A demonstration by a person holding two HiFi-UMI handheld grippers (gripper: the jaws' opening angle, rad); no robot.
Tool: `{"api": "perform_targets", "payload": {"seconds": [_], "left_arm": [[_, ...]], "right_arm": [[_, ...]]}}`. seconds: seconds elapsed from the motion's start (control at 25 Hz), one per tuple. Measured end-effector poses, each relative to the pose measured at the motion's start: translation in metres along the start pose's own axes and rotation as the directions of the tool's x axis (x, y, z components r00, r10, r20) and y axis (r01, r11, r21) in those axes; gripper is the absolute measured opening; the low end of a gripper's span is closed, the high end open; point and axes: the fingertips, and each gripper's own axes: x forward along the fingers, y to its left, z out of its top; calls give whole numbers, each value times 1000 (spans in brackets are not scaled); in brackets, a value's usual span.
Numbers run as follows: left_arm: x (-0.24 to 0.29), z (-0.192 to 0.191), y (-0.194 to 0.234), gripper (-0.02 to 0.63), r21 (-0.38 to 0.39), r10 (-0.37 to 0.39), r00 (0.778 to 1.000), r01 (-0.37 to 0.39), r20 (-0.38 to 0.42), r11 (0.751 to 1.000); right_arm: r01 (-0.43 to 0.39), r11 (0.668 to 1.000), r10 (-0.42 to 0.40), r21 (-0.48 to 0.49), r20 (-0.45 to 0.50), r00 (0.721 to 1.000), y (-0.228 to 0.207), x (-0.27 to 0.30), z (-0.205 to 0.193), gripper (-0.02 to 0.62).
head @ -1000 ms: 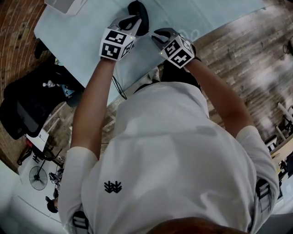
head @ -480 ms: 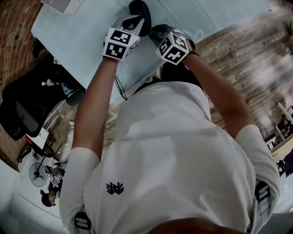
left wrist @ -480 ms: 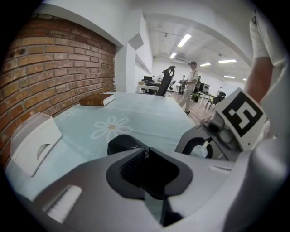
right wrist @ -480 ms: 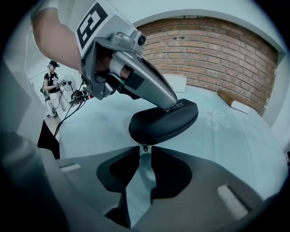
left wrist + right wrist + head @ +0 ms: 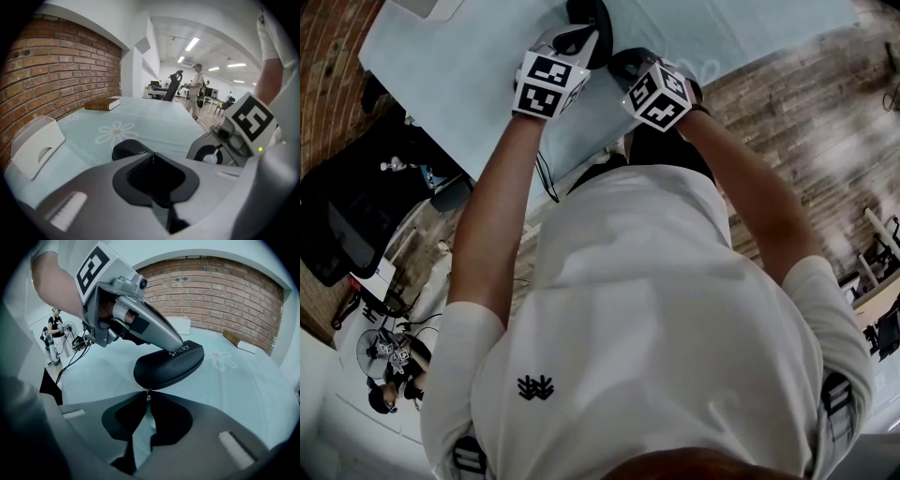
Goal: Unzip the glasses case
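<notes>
Glasses case (image 5: 171, 365) lies flat on the table (image 5: 248, 385), near the edge on the person's side, lid up. Left gripper (image 5: 152, 158): jaws closed together with nothing between them, tips resting on top of the lid beside the printed logo. Right gripper (image 5: 149, 394): jaws clenched on the small metal zipper pull (image 5: 149, 391) at the end of the case nearest it.

White short-sleeved T-shirt (image 5: 656, 309) with a small black emblem (image 5: 535, 386); grey left gripper (image 5: 152, 157) and right gripper (image 5: 149, 393) carry black-and-white marker cubes (image 5: 548, 84)
</notes>
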Motion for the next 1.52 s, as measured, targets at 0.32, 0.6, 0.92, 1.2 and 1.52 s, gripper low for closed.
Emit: {"api": "perform_targets", "payload": {"seconds": [0.32, 0.6, 0.92, 1.2, 1.52], "left_arm": [[-1, 2, -2, 57, -2, -4, 1000, 4, 10, 1000], [2, 2, -2, 57, -1, 2, 1000, -2, 12, 1000], [0, 2, 1, 54, -48, 0, 999, 3, 48, 999], [-1, 1, 1, 54, -33, -9, 999, 11, 52, 999], [-2, 1, 0, 54, -29, -14, 999, 16, 49, 999]], "right_arm": [[23, 999, -23, 22, -10, 1000, 0, -8, -5, 3], [33, 998, -33, 47, -2, 999, -1, -9, -8, 3], [48, 998, -48, 42, 6, 999, -4, -18, -7, 2], [55, 998, -55, 35, 8, 998, -11, -21, -8, 2], [61, 998, -62, 32, 14, 998, -19, -25, -6, 2]]}}
